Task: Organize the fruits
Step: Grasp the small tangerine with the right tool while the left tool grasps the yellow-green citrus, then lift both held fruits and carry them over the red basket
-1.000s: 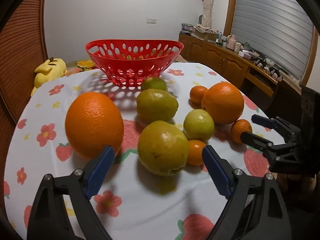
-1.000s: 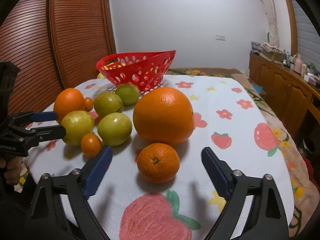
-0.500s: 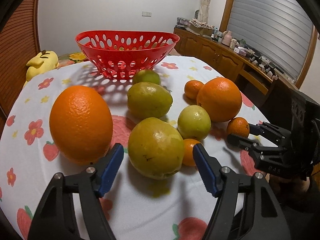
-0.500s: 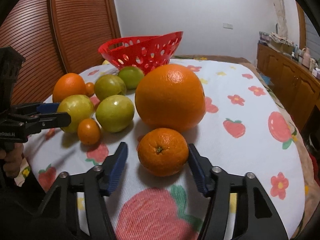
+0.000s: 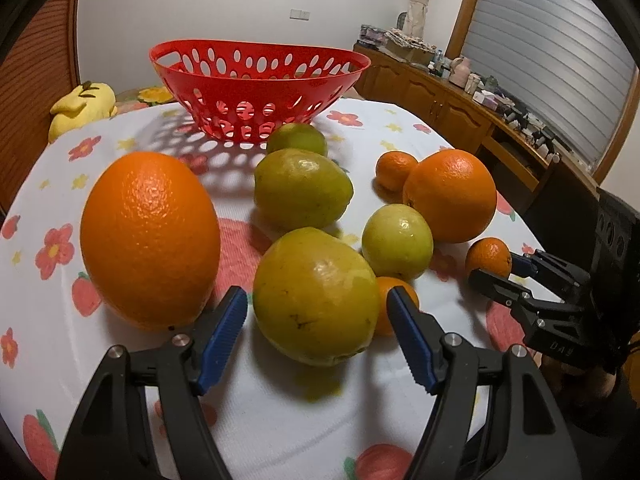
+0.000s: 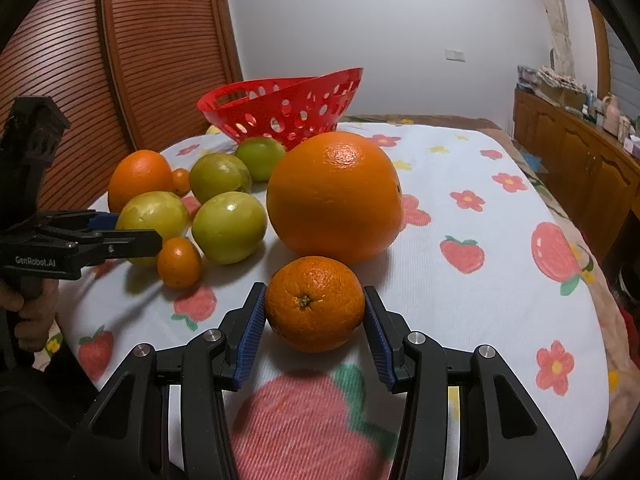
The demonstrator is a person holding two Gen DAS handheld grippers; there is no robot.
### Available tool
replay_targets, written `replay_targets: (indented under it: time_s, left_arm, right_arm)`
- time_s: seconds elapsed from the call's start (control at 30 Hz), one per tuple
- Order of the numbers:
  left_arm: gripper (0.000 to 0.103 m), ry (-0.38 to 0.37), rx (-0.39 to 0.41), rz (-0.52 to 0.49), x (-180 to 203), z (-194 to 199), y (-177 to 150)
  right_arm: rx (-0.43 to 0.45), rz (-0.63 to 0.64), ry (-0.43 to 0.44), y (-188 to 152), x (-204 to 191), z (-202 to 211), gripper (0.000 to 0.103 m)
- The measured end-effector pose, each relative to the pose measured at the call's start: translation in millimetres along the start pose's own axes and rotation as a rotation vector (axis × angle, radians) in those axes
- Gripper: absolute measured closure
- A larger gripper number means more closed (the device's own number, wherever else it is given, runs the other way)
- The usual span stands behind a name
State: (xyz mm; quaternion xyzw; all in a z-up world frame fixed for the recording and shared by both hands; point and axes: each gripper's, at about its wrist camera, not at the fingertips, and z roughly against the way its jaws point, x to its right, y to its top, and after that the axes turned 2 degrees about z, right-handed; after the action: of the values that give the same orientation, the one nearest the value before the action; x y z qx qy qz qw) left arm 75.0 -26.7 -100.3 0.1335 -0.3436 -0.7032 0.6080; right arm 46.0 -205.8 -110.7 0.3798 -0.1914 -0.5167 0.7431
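Observation:
Fruits lie on a floral tablecloth in front of a red perforated basket (image 5: 260, 80), which also shows in the right wrist view (image 6: 288, 108). My left gripper (image 5: 316, 320) is partly closed around a large yellow-green fruit (image 5: 316, 296), its blue pads close beside it. A big orange (image 5: 150, 236) lies just left of it. My right gripper (image 6: 315, 320) has its pads against a small mandarin (image 6: 315, 304) on the cloth. A big orange (image 6: 334, 196) sits behind that mandarin.
More green fruits (image 5: 302, 188) (image 5: 397, 240), a second big orange (image 5: 450, 196) and small mandarins (image 5: 394, 170) lie between the grippers and the basket. A yellow plush toy (image 5: 82, 104) sits at the far left. Wooden cabinets (image 5: 460, 108) line the right wall.
Both grippers moved forward and narrowed. The left one now flanks the yellow-green fruit; the right one closed its pads onto the small mandarin.

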Motion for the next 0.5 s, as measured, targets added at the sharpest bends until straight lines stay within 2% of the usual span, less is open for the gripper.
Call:
replay_targets:
  time_s: [0.13, 0.23, 0.5]
  left_arm:
    - [0.031, -0.012, -0.001, 0.011, -2.1, -1.7, 0.1]
    - [0.041, -0.008, 0.009, 0.007, -1.4, 0.3, -0.5]
    - [0.041, -0.011, 0.041, 0.008, 0.8, 10.5, 0.6]
  right_arm:
    - [-0.001, 0.003, -0.002, -0.1, 0.4, -0.4, 0.055]
    - [-0.004, 0.011, -0.005, -0.9, -0.5, -0.9, 0.055]
    - [-0.004, 0.021, -0.005, 0.9, -2.1, -0.7, 0.055]
